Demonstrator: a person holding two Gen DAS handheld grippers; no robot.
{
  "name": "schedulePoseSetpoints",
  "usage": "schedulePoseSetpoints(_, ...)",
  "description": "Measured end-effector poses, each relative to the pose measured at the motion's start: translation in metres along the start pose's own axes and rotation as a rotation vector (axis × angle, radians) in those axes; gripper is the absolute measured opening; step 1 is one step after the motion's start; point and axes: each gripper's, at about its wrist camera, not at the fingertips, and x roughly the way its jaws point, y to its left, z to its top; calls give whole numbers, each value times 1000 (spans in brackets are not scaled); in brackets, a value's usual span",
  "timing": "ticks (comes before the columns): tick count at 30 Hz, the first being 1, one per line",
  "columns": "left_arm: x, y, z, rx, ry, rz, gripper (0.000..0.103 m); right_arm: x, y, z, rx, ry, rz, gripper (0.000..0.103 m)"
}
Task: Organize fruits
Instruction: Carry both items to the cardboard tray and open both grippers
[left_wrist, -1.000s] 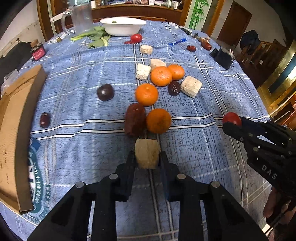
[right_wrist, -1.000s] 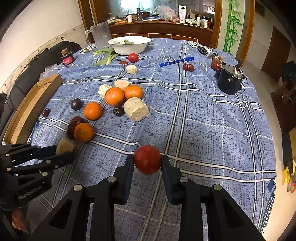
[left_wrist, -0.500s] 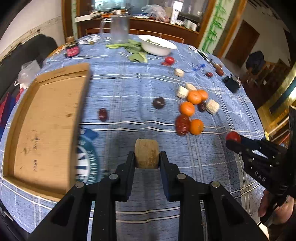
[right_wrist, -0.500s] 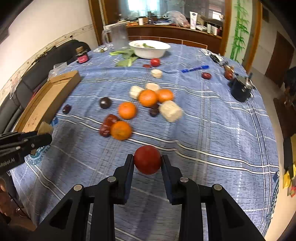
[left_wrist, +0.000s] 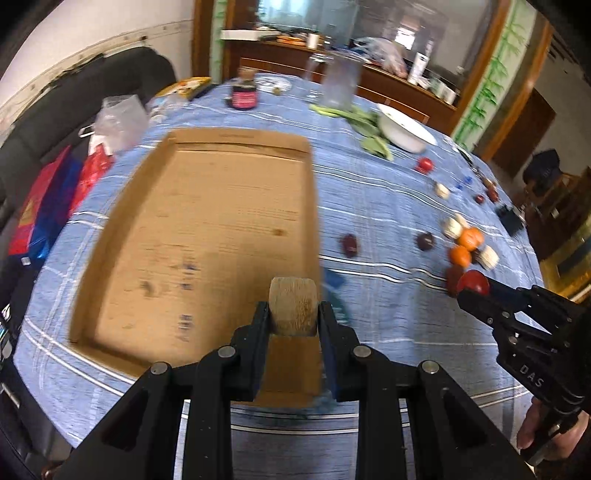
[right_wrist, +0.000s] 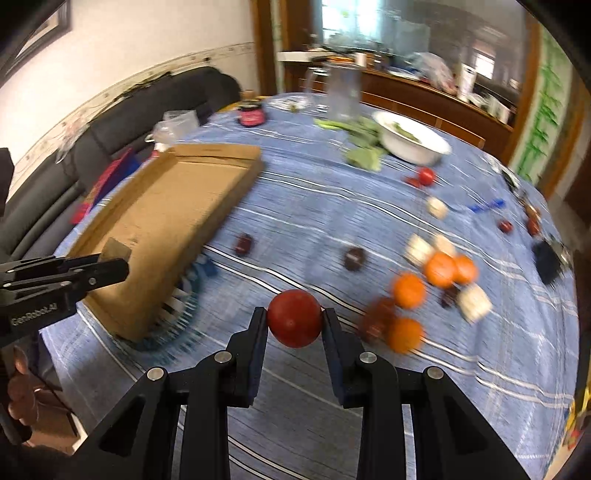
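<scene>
My left gripper (left_wrist: 293, 314) is shut on a tan fibrous chunk (left_wrist: 293, 308) and holds it above the near right corner of the shallow cardboard tray (left_wrist: 207, 236). My right gripper (right_wrist: 294, 323) is shut on a red tomato (right_wrist: 294, 323) above the blue cloth, right of the tray (right_wrist: 173, 221). In the left wrist view the tomato (left_wrist: 473, 282) sits at the right. Several oranges (right_wrist: 439, 269), dark fruits (right_wrist: 354, 257) and pale chunks (right_wrist: 474, 301) lie in a cluster on the cloth.
A white bowl (right_wrist: 413, 142), green leaves (right_wrist: 364, 157), a clear jug (right_wrist: 341, 94) and a dark jar (right_wrist: 252, 114) stand at the table's far side. A second tomato (right_wrist: 425, 176), a blue pen (right_wrist: 485, 205) and a black device (right_wrist: 548, 258) lie to the right. A sofa is left.
Both grippers have swung left with their loads. The left gripper now hangs over the tray's near right corner; the fruit cluster has shifted to the right of both views.
</scene>
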Motion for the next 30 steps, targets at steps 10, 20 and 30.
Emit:
schedulePoseSetpoints(10, 1, 77, 4, -101, -1, 94, 25, 27, 77, 39, -110, 1, 118, 33)
schedulePoseSetpoints(20, 17, 120, 2, -134, 35, 146, 25, 74, 131, 45, -181, 73, 186, 33)
schedulePoseSetpoints(30, 34, 128, 1, -134, 63, 143, 25, 101, 146, 35, -200, 139, 204, 33)
